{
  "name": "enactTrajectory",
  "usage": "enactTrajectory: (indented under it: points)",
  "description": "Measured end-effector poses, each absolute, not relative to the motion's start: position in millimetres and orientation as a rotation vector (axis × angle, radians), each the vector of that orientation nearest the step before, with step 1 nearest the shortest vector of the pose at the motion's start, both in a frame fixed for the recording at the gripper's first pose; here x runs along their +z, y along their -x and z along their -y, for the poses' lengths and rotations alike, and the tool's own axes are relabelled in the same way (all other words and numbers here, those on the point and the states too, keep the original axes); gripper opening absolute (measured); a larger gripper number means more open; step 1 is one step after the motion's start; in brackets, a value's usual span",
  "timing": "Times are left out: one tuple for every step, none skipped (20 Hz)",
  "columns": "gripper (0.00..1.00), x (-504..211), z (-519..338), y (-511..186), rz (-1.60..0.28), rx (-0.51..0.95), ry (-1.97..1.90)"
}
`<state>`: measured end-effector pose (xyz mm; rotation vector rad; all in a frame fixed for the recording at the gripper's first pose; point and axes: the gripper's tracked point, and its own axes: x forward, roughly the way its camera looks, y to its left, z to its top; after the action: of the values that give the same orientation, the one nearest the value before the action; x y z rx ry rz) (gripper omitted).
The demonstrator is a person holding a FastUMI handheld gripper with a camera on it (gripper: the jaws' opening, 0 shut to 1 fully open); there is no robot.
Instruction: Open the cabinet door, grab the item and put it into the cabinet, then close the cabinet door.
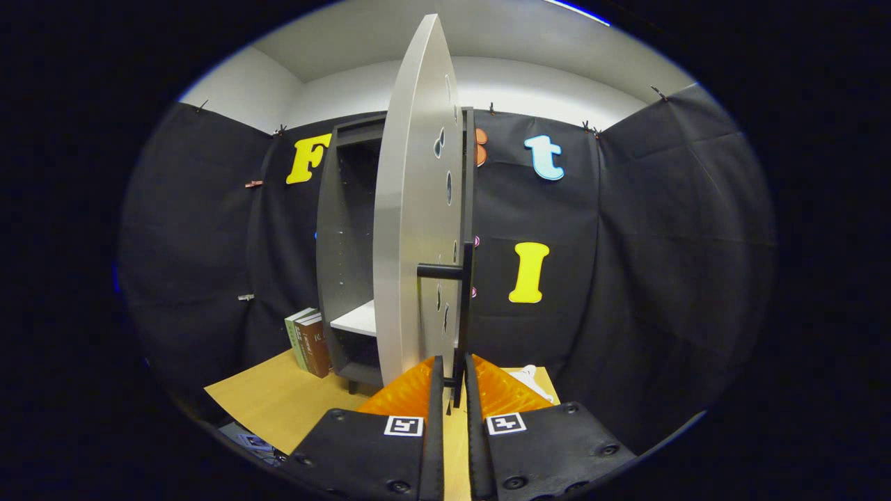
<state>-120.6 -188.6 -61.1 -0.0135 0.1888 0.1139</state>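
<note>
The grey cabinet [344,229] stands on the wooden table [278,400]. Its pale door [411,229] is swung open and shows nearly edge-on straight ahead. A long black bar handle [465,209] runs down the door's front edge. My gripper [454,362] is shut on the lower end of that handle, one finger on each side of the bar. Inside the cabinet is a white shelf [355,319]. A small white item [530,379] lies on the table just beyond my right finger, partly hidden by it.
Two upright books [310,341] lean against the cabinet's left side. The black cloth wall closes in behind and to both sides. The table's front left corner lies left of my fingers, with some printed cards [254,442] below its edge.
</note>
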Motion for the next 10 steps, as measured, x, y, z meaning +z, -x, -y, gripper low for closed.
enactTrajectory:
  points:
    - [0.18,-61.3,183.8,121.8,-0.19,0.123,0.003]
    - [0.18,-62.6,183.2,121.5,-0.192,0.125,0.002]
    - [0.18,-63.1,184.7,122.4,-0.197,0.119,0.017]
    - [0.19,-63.2,189.8,125.5,-0.198,0.109,0.044]
    - [0.2,-60.3,189.9,129.1,-0.189,0.119,0.063]
    - [0.21,-55.7,190.1,129.6,-0.173,0.126,0.063]
    - [0.21,-52.8,184.6,130.8,-0.159,0.148,0.051]
    - [0.18,-51.8,174.4,132.5,-0.155,0.174,0.033]
    - [0.18,-54.8,163.2,132.6,-0.157,0.198,0.02]
    - [0.18,-55.5,155.1,134.6,-0.159,0.218,0.018]
